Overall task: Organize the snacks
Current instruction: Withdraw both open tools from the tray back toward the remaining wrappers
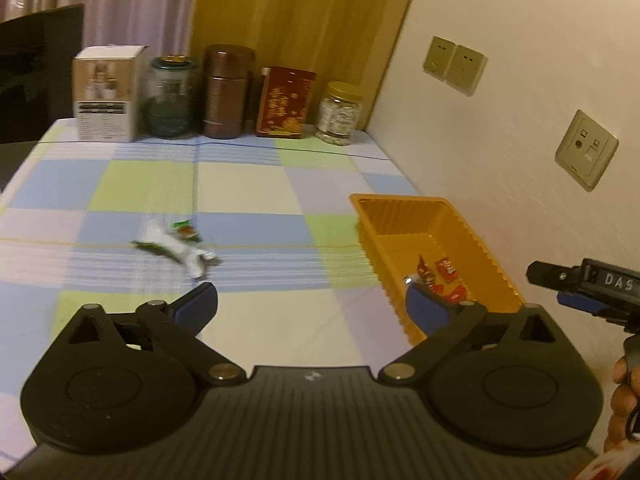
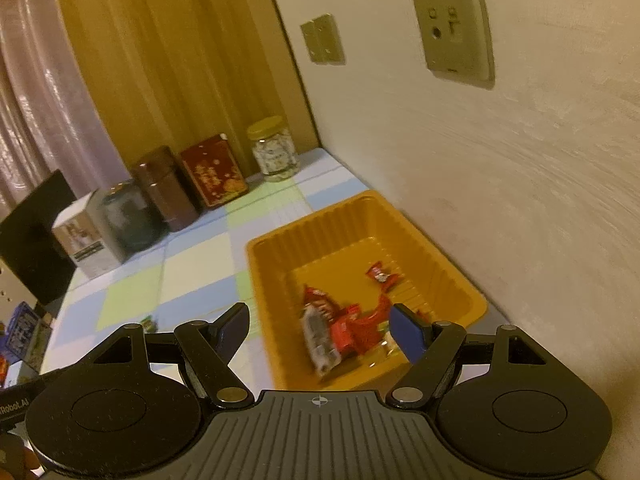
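Loose snack packets (image 1: 176,246) lie on the checked tablecloth (image 1: 248,184), well left of the orange tray (image 1: 400,216): a white wrapper with twisted ends and a small green-topped one touching it, both blurred. They look light, thin and crinkly, probably slippery film, with soft or brittle contents; a hard squeeze could crush them. Best grip, I judge, is across the middle of the white wrapper or on a twisted end, pads coming down low to the cloth, since the packets lie flat and may slide or drag the cloth.

Tray sits against the wall (image 1: 520,100), ribbed sides, thin plastic, likely to skid if bumped. Inside it are red wrapped snacks (image 2: 356,328) plus a silvery-brown packet (image 2: 318,340), piled at the near end; one more red piece (image 2: 380,274) lies apart, further in.

Left gripper (image 1: 312,304) hovers above the cloth, jaws spread wide, nothing between them, packets ahead and a bit left. Right gripper (image 2: 324,324) hangs over the tray's near end, jaws wide too, empty; the sweets beneath are not pinched.

Back edge of the table: white box (image 1: 106,96), dark glass jar (image 1: 170,98), brown canister (image 1: 226,92), red tin (image 1: 284,102), yellow-lidded jar (image 1: 340,114).
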`<act>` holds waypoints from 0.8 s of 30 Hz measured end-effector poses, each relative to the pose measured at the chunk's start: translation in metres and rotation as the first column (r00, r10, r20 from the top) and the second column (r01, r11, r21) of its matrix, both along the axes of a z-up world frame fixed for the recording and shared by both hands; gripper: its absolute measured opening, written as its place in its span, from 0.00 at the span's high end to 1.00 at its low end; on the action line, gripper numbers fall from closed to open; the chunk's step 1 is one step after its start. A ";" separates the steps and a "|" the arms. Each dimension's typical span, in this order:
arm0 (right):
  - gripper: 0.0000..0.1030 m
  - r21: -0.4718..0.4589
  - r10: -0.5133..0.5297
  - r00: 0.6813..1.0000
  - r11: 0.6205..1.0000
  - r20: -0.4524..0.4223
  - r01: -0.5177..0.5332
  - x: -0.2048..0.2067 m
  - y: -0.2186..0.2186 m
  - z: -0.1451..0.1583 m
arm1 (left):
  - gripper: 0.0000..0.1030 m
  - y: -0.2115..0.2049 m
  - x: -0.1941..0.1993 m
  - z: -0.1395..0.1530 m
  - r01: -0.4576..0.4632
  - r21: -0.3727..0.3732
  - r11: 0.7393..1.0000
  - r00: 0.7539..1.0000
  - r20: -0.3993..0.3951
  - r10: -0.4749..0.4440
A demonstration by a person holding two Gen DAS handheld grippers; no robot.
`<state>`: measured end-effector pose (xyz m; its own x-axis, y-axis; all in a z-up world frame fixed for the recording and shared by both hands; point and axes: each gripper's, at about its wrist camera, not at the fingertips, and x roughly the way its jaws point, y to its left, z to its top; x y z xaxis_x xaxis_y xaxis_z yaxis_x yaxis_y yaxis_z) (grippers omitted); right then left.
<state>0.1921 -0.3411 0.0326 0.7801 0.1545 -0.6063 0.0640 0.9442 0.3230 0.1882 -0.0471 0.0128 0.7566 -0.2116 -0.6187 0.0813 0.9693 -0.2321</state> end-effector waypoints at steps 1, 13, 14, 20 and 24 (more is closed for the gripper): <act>0.26 0.003 0.004 1.000 1.000 0.003 -0.004 -0.004 0.004 0.002 | 0.01 0.006 -0.006 0.000 -0.008 0.004 1.000 1.000 0.000 0.008; 0.26 0.004 0.103 0.995 0.995 0.010 -0.103 -0.027 0.056 0.009 | 0.01 0.074 -0.047 -0.001 -0.134 0.029 0.991 0.991 -0.021 0.134; 0.26 0.002 0.112 0.994 0.994 0.010 -0.112 -0.027 0.060 0.010 | 0.01 0.079 -0.049 0.000 -0.143 0.027 0.989 0.989 -0.020 0.144; 0.26 -0.011 0.156 0.988 0.988 0.009 -0.156 -0.028 0.080 0.009 | 0.01 0.098 -0.053 0.001 -0.183 0.029 0.983 0.983 -0.021 0.184; 0.26 -0.019 0.179 0.984 0.984 0.006 -0.179 -0.027 0.091 0.008 | 0.01 0.108 -0.055 -0.001 -0.199 0.025 0.980 0.980 -0.026 0.199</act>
<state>0.1654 -0.2500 0.0405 0.7455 0.2811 -0.6044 -0.1093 0.9460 0.3053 0.1332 0.0614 0.0118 0.7644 -0.0448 -0.6432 -0.1199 0.9703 -0.2101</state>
